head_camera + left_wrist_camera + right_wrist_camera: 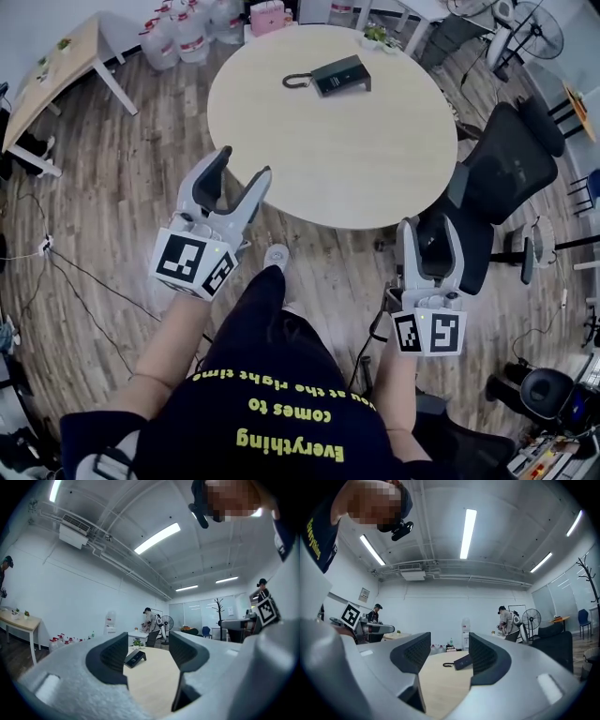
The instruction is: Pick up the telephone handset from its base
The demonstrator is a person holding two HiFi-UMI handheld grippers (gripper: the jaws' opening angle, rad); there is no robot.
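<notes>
A dark telephone [341, 75] with its handset on the base lies at the far side of the round table [375, 159], its coiled cord [296, 81] looping to the left. It shows small and far off between the jaws in the left gripper view [135, 657] and in the right gripper view [461, 661]. My left gripper [237, 175] is held out before the table's near left edge, open and empty. My right gripper [428, 238] hangs off the table's near right edge, open and empty too.
A black office chair [502, 178] stands at the table's right, close to my right gripper. Water bottles [183, 36] cluster on the floor beyond the table, a wooden side table [52, 80] at far left. A small plant [375, 36] sits on the table's far edge. Cables cross the floor at left.
</notes>
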